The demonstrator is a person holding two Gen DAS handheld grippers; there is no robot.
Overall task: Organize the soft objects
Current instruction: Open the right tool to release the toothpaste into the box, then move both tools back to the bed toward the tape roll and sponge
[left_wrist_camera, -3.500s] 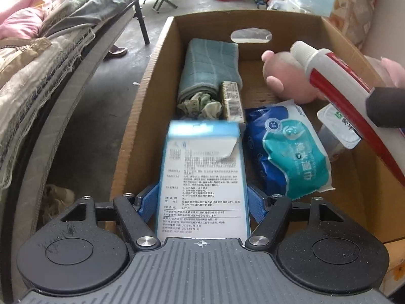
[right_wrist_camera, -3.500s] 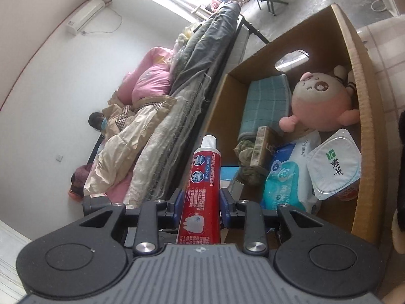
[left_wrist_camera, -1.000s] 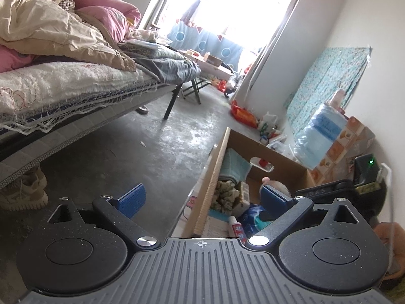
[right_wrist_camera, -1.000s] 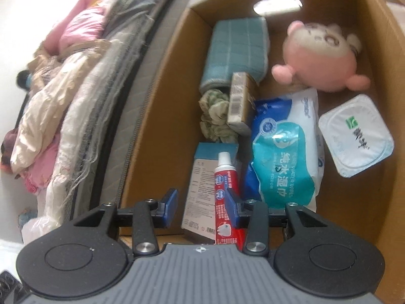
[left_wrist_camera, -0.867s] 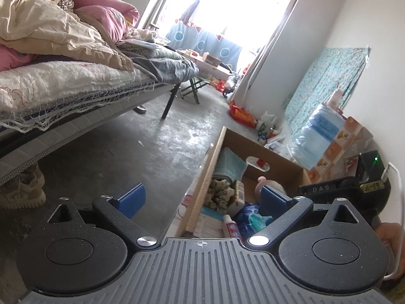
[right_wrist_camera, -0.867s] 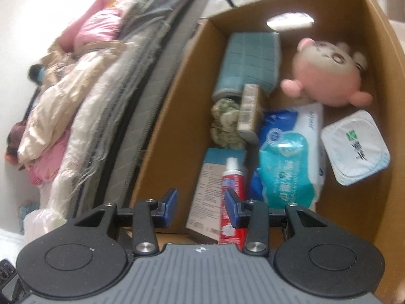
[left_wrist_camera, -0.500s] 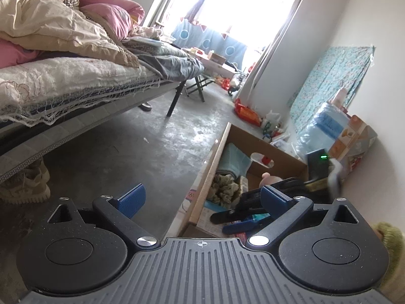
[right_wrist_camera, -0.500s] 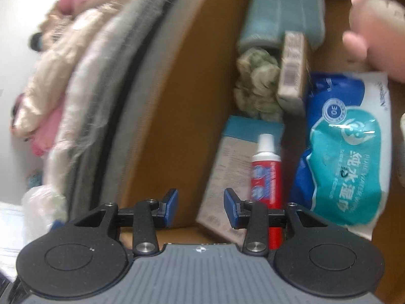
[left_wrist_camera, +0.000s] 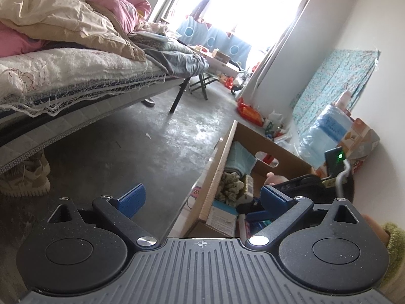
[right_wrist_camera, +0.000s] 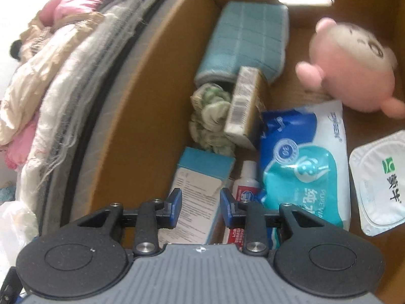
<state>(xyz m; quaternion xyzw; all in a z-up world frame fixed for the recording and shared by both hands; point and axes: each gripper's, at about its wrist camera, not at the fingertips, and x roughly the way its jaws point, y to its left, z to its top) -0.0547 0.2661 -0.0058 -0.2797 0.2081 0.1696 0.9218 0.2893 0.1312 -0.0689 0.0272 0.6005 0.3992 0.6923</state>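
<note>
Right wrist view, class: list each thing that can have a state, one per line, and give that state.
Cardboard box: open at the top, packed.
Towel: folded.
Toothpaste tube: capped, lying in the box, released.
Wipes pack: flap closed.
Yogurt cup: sealed.
Right gripper: empty, jaws apart, just been closing.
Left gripper: open, empty.

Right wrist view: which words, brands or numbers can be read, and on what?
"纯水" and "PURE WA": wet wipes pack, rest cut off.
"30": round seal on that pack.
Green logo and dark characters: white foil-lidded tub, too blurred.
Barcode: tan box, digits unreadable.
Fine print: blue-and-white box, too small.
Toothpaste tube: unreadable.
</note>
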